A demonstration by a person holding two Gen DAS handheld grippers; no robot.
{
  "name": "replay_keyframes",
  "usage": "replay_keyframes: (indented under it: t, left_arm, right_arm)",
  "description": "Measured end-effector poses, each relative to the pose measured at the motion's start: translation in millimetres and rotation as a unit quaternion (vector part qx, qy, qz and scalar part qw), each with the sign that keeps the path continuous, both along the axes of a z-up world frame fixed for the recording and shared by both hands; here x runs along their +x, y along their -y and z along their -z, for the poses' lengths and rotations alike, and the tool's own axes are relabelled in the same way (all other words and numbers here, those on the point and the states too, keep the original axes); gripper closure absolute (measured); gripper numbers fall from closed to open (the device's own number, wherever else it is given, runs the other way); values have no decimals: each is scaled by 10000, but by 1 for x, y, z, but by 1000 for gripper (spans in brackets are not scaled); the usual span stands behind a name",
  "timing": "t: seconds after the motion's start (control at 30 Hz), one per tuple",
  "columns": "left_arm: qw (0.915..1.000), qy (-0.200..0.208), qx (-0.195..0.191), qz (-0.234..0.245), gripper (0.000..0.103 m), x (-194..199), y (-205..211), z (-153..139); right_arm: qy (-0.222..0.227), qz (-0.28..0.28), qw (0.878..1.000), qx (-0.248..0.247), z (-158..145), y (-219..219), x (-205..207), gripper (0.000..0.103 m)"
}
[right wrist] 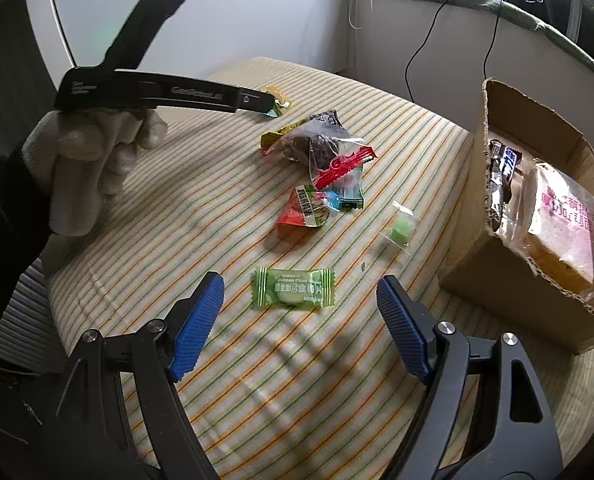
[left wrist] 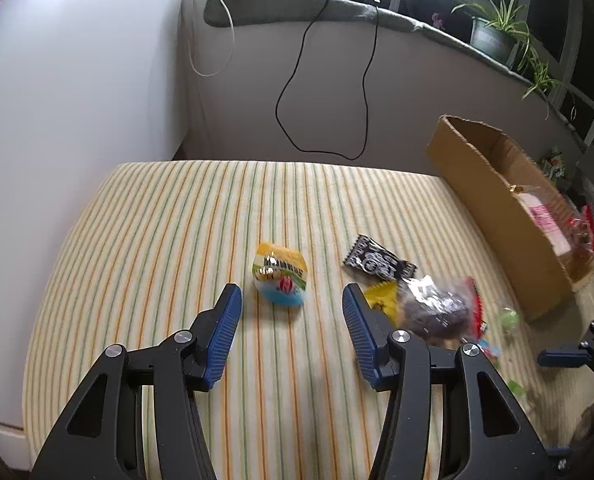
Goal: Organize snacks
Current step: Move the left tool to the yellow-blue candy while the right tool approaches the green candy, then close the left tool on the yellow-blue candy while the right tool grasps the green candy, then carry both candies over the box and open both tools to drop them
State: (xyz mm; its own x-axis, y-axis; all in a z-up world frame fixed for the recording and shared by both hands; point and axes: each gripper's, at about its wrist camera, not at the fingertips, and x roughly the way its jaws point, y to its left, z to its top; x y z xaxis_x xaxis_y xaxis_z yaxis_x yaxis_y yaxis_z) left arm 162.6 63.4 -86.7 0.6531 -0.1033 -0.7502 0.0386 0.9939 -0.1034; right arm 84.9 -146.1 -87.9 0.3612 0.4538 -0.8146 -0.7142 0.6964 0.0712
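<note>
My left gripper (left wrist: 292,300) is open and empty, just short of a round yellow-and-blue snack (left wrist: 281,278) on the striped table (left wrist: 157,240). A black packet (left wrist: 377,262) and a clear bag of dark snacks (left wrist: 437,306) lie to its right. My right gripper (right wrist: 300,294) is open and empty, with a green candy wrapper (right wrist: 293,289) lying between its fingertips. Beyond it lie a red-and-green packet (right wrist: 303,212), a small green candy (right wrist: 401,229) and the clear bag (right wrist: 321,146). The cardboard box (right wrist: 485,264) at right holds a pink-labelled cake pack (right wrist: 565,216) and a dark bar (right wrist: 501,168).
The left hand, gloved, holds its gripper (right wrist: 169,94) over the far left of the table in the right wrist view. A wall with hanging cables (left wrist: 297,80) stands behind the table. Potted plants (left wrist: 497,32) sit on the ledge. The box (left wrist: 497,216) lies along the table's right edge.
</note>
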Motion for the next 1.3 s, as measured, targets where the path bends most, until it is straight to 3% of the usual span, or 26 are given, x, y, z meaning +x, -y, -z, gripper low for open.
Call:
replay_keyframes:
  t: [0.23,0.37,0.43,0.67,1.0,1.17,1.3]
  left_arm:
    - [9999,-10,162,22,52,16,3,9]
    - [9999,-64,141,35,52,20,3,14]
    - [9998,-85,145,53,57,20,4,16]
    - [9998,-91,189,72,78,21,5,18]
    - [10000,-7,75,62,80,18,3,17]
    - [10000,21,15,43,81,14,0,14]
    - [10000,1,21,37,81,13,-2,14]
  right_arm:
    - [-38,-19,9999,-110,10,-11,7,22]
    - [-91,-56,9997,-214,17,-15,9,37]
    - [-88,-64,9996,-244,19,-16,10,40]
    - [-122,-91,9995,-268,17,-14,10,65]
    - [-146,-45,9998,-141,12,-7,10,80]
    - [-133,8,9999,-93,9,-3,13,92]
    - [-256,-49,9994,-210,16,-2,14,92]
